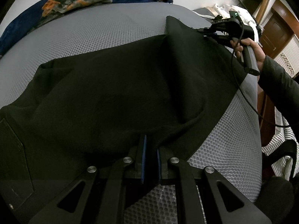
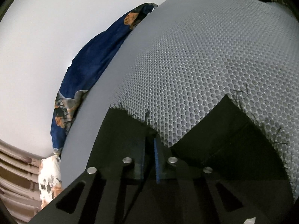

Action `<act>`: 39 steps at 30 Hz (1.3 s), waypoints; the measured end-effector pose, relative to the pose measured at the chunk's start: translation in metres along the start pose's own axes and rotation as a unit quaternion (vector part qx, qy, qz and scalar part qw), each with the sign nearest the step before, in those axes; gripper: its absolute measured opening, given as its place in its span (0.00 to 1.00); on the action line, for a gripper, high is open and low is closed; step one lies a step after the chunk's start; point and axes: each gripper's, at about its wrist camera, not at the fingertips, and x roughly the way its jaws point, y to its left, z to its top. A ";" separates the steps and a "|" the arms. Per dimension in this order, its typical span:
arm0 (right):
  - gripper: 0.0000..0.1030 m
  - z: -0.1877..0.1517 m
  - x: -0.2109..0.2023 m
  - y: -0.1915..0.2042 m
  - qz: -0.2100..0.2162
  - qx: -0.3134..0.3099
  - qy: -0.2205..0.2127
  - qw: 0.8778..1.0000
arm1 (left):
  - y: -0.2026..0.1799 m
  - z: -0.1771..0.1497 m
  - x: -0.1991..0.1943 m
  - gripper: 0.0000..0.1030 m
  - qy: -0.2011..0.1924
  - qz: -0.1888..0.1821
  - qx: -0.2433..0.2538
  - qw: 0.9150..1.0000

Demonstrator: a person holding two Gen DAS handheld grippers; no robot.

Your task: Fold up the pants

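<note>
My black pants [image 1: 104, 100] lie spread over the grey honeycomb-mesh mattress [image 1: 97, 31], filling the middle of the left wrist view, with a stitched back pocket at the lower left edge. My left gripper [image 1: 150, 149] sits at the bottom centre, its blue pads pressed together on a bunched fold of the black cloth. At the upper right, my right hand [image 1: 248, 46] grips the handle of the right gripper [image 1: 200, 30], whose tip meets the far corner of the pants. In the right wrist view that gripper [image 2: 149, 141] pinches the frayed black hem, jaws nearly touching, cloth between them. A navy blue floral blanket [image 2: 89, 74] lies bunched along the mattress's left side, against the white wall [image 2: 46, 37].
</note>
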 end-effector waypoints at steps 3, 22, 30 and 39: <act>0.04 0.000 -0.019 0.020 -0.021 -0.042 -0.020 0.999 | -0.001 0.000 0.000 0.10 -0.001 0.002 0.001 1.000; 0.02 -0.096 -0.129 -0.061 -0.254 -0.066 -0.023 0.965 | -0.013 -0.003 0.002 0.10 -0.004 0.006 0.049 0.999; 0.02 -0.093 -0.126 -0.069 -0.257 -0.063 -0.024 0.964 | -0.018 -0.008 0.000 0.14 -0.002 0.007 0.064 0.998; 0.23 -0.088 -0.137 -0.071 -0.250 -0.047 -0.009 0.967 | -0.015 -0.006 -0.027 0.54 0.000 -0.021 0.051 0.998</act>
